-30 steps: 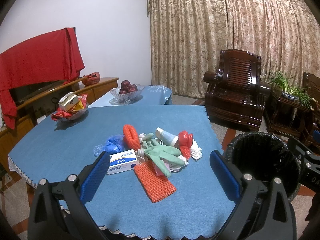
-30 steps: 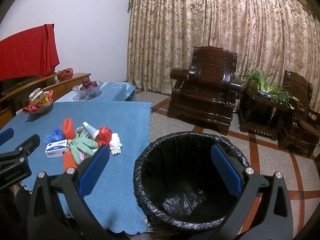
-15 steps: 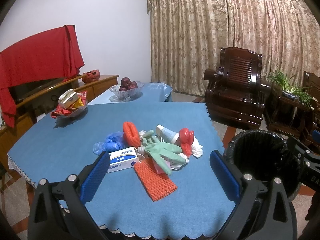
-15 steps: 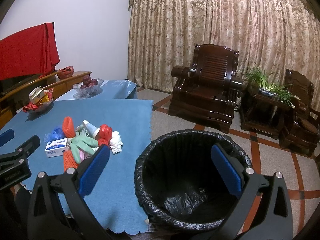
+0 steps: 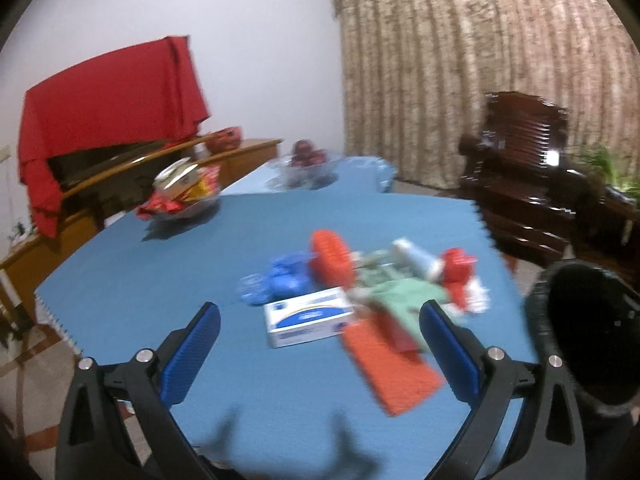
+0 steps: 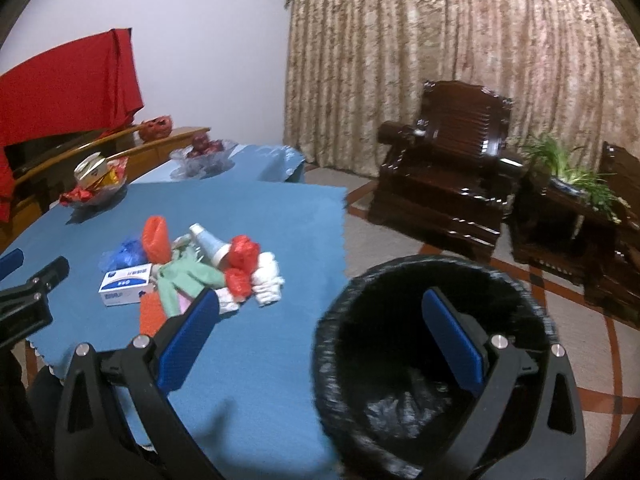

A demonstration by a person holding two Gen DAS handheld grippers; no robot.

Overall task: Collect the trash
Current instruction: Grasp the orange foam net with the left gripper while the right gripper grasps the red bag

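A pile of trash lies on the blue tablecloth (image 5: 168,280): a white and blue box (image 5: 310,316), an orange foam net (image 5: 394,372), a green glove (image 5: 404,292), blue plastic (image 5: 280,280), a red bag (image 5: 456,272) and a paper cup (image 5: 416,258). My left gripper (image 5: 320,350) is open and empty, close above the table with the box between its fingers' line. My right gripper (image 6: 320,336) is open and empty, over the rim of the black-lined trash bin (image 6: 432,364). The pile also shows in the right wrist view, with the box (image 6: 126,284) at its left.
Two glass bowls stand at the table's far side, one with snacks (image 5: 180,196), one with fruit (image 5: 306,164). A sideboard under a red cloth (image 5: 108,108) lines the left wall. Dark wooden armchairs (image 6: 444,176) and a plant (image 6: 576,172) stand beyond the bin.
My left gripper has moved forward and down toward the pile, which looks larger and blurred. My right gripper has shifted closer to the table and the bin.
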